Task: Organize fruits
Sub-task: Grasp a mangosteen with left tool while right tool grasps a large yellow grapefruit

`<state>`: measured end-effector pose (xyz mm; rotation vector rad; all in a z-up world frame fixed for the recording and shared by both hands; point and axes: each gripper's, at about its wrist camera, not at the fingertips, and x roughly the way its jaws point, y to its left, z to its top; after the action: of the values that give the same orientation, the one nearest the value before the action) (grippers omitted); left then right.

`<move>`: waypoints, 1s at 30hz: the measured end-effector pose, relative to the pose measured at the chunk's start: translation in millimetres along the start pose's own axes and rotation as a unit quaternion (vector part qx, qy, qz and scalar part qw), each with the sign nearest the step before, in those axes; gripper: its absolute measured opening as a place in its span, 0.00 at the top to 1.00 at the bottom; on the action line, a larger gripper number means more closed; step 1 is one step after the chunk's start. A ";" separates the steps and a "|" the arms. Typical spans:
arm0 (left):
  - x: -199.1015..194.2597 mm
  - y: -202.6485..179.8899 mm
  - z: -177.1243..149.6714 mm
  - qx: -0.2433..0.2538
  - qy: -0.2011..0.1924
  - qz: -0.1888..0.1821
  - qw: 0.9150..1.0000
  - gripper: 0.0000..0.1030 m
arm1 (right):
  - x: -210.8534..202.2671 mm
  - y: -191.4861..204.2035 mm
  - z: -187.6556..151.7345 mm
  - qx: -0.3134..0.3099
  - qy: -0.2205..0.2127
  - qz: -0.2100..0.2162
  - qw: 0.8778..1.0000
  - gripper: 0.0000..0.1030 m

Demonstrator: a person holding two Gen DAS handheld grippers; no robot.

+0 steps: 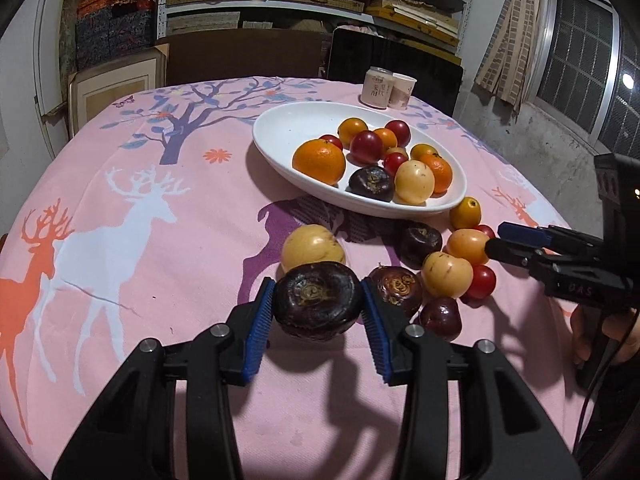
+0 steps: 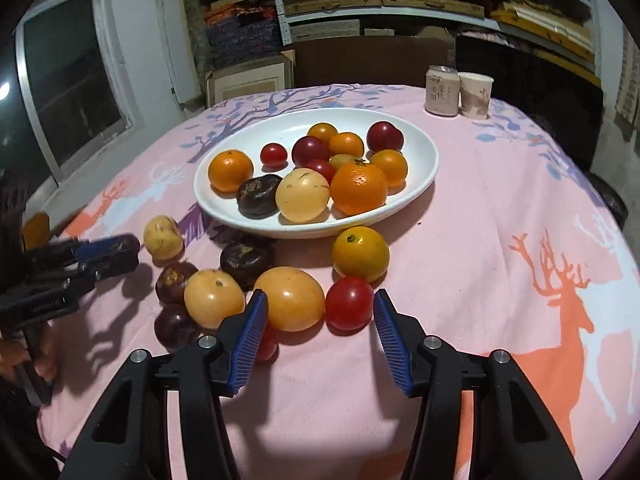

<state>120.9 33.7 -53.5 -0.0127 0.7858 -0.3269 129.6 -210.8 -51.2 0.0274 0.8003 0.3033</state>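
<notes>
- Left wrist view: the left gripper (image 1: 318, 300) is clenched on a dark purple fruit (image 1: 318, 300), blue pads (image 1: 260, 320) pressing both its flanks, just above the pink tablecloth (image 1: 120, 200). A pale yellow fruit (image 1: 312, 250) lies directly behind. The white oval plate (image 1: 280, 128) (already holding oranges, plums and tomatoes) sits further back.
- Right wrist view: the right gripper (image 2: 318, 312) stands released, its jaws flanking a yellow-orange fruit (image 2: 294, 298) and a red tomato (image 2: 349, 303); the left pad touches the yellow-orange fruit. An orange (image 2: 360, 254) lies just beside the plate rim (image 2: 428, 148)
</notes>
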 end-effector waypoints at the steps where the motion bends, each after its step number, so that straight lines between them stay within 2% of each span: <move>1: 0.2 0.4 0.0 -0.001 0.001 -0.002 1.000 0.59 | -0.9 -4.4 1.7 0.014 -0.003 -0.002 1.000 0.46; 6: 5.8 0.8 -0.7 -0.003 0.013 -0.005 1.000 0.59 | -4.5 -5.8 -0.9 0.011 0.003 -0.019 1.000 0.46; 7: 6.4 1.5 -0.6 -0.004 0.014 -0.006 1.000 0.59 | -5.2 -0.9 -2.7 -0.003 0.006 -0.018 1.000 0.46; 9: 7.1 1.6 -0.9 -0.005 0.016 -0.007 1.000 0.59 | -4.9 8.8 -4.4 -0.021 0.011 0.015 1.000 0.46; 12: 8.9 1.4 -0.2 -0.004 0.019 -0.007 1.000 0.59 | 0.1 20.1 0.8 -0.039 0.010 0.007 0.999 0.46; 14: 9.3 1.6 -0.4 -0.004 0.020 -0.007 1.000 0.59 | 8.1 21.5 4.6 -0.030 0.027 0.023 0.999 0.45; 18: 10.7 1.3 -0.8 -0.005 0.024 -0.008 1.000 0.59 | 17.7 24.3 11.3 -0.033 0.043 0.008 0.999 0.46; 24: 10.8 0.9 -1.2 -0.004 0.025 -0.011 1.000 0.59 | 11.7 23.7 10.6 -0.037 0.108 0.024 0.993 0.48; 27: 13.0 -0.9 -1.5 0.000 0.031 -0.013 0.999 0.59 | 13.3 17.0 11.0 -0.021 0.103 0.030 0.994 0.48; 30: 12.7 -0.7 -1.7 0.000 0.030 -0.013 0.999 0.58 | 24.7 13.1 16.5 0.006 0.095 0.060 0.994 0.38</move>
<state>127.9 29.5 -63.4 -0.0131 0.8456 -0.3540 154.1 -189.9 -55.2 0.0580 0.9916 0.4191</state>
